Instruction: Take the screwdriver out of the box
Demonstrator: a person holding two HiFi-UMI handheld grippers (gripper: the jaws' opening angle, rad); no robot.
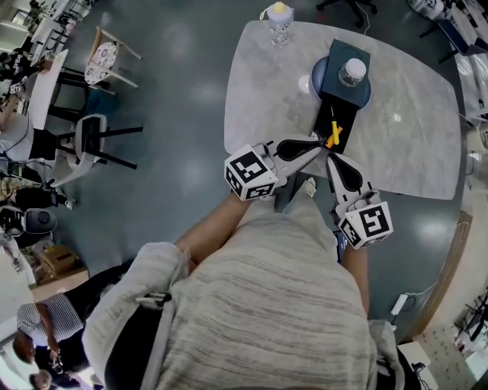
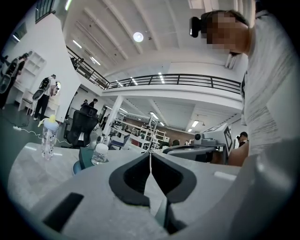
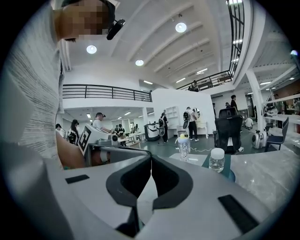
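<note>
In the head view a screwdriver (image 1: 333,135) with a yellow-orange handle lies on a long black box (image 1: 336,116) at the near edge of the marble table (image 1: 412,122). My left gripper (image 1: 318,143) comes in from the left, its tip just left of the handle. My right gripper (image 1: 329,157) points up from below, its tip just beneath the handle. Both pairs of jaws are shut with nothing between them, as the left gripper (image 2: 150,158) and right gripper (image 3: 150,161) views show. Neither gripper view shows the screwdriver.
Behind the black box a dark teal box (image 1: 347,65) rests on a blue plate (image 1: 318,76), with a clear white-capped bottle (image 1: 352,71) on top. A yellow-capped baby bottle (image 1: 280,19) stands at the table's far edge. Chairs (image 1: 95,141) stand on the floor to the left.
</note>
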